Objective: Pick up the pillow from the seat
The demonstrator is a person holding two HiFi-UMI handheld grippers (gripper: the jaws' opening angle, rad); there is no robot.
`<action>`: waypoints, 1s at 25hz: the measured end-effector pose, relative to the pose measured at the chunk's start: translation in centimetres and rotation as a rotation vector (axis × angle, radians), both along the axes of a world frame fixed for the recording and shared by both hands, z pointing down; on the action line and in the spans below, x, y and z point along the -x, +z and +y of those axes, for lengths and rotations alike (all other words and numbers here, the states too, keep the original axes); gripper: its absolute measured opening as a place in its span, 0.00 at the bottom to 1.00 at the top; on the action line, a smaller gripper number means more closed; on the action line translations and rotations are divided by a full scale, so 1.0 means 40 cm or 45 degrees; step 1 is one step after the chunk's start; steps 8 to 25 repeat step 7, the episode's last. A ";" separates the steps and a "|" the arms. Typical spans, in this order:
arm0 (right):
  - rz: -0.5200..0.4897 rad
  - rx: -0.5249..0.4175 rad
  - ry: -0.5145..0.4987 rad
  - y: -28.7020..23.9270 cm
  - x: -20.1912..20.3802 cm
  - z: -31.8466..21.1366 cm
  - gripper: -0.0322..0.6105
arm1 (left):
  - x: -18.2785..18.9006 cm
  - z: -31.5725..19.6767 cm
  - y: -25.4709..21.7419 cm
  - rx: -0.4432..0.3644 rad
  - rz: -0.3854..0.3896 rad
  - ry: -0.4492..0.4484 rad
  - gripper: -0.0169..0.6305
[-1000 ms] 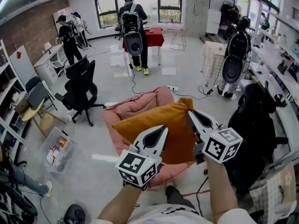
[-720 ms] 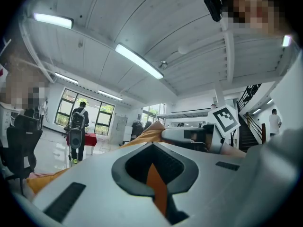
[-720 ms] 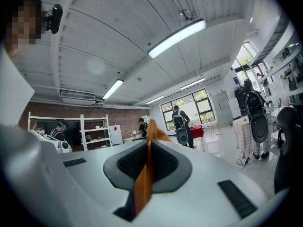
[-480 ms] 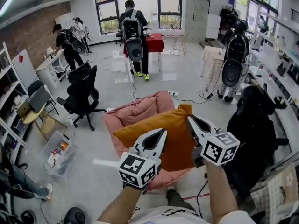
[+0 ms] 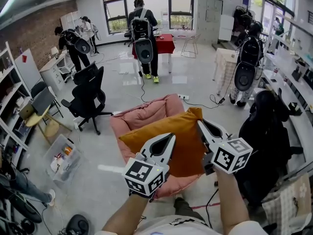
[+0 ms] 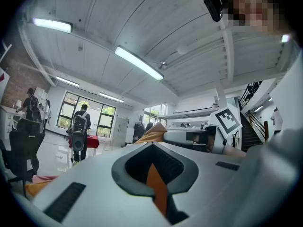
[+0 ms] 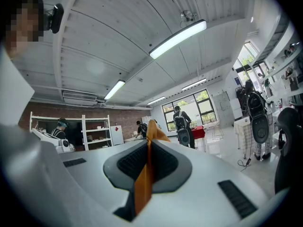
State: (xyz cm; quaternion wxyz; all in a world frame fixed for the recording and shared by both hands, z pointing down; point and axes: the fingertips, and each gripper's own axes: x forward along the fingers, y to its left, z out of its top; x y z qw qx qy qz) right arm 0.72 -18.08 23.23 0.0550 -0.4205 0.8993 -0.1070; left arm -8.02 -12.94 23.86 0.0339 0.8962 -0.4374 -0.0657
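Observation:
An orange pillow (image 5: 168,136) hangs in the air above the pink beanbag seat (image 5: 142,114), held up by both grippers. My left gripper (image 5: 169,137) is shut on the pillow's near left edge; a strip of orange fabric (image 6: 156,186) shows pinched between its jaws in the left gripper view. On the pillow's right edge near a corner, my right gripper (image 5: 200,123) is shut as well, with orange cloth (image 7: 144,181) squeezed between its jaws. The pillow covers most of the seat's middle.
A black office chair (image 5: 88,94) stands left of the seat, another dark chair (image 5: 266,126) at the right. A clear bin (image 5: 61,158) sits on the floor at left. Several people with backpack rigs stand farther back near a red table (image 5: 164,40). Cables run across the floor.
The pillow and both grippers stay almost where they were; the view has shifted slightly, with the room sliding a little to the right.

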 end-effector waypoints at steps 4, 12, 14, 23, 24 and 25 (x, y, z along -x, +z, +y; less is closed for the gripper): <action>0.001 0.002 0.000 0.006 -0.001 -0.007 0.10 | 0.001 -0.005 0.006 0.002 -0.002 -0.005 0.04; -0.001 0.003 0.001 0.009 0.000 -0.012 0.10 | 0.002 -0.009 0.009 0.000 -0.002 -0.007 0.04; -0.001 0.003 0.001 0.009 0.000 -0.012 0.10 | 0.002 -0.009 0.009 0.000 -0.002 -0.007 0.04; -0.001 0.003 0.001 0.009 0.000 -0.012 0.10 | 0.002 -0.009 0.009 0.000 -0.002 -0.007 0.04; -0.001 0.003 0.001 0.009 0.000 -0.012 0.10 | 0.002 -0.009 0.009 0.000 -0.002 -0.007 0.04; -0.001 0.003 0.001 0.009 0.000 -0.012 0.10 | 0.002 -0.009 0.009 0.000 -0.002 -0.007 0.04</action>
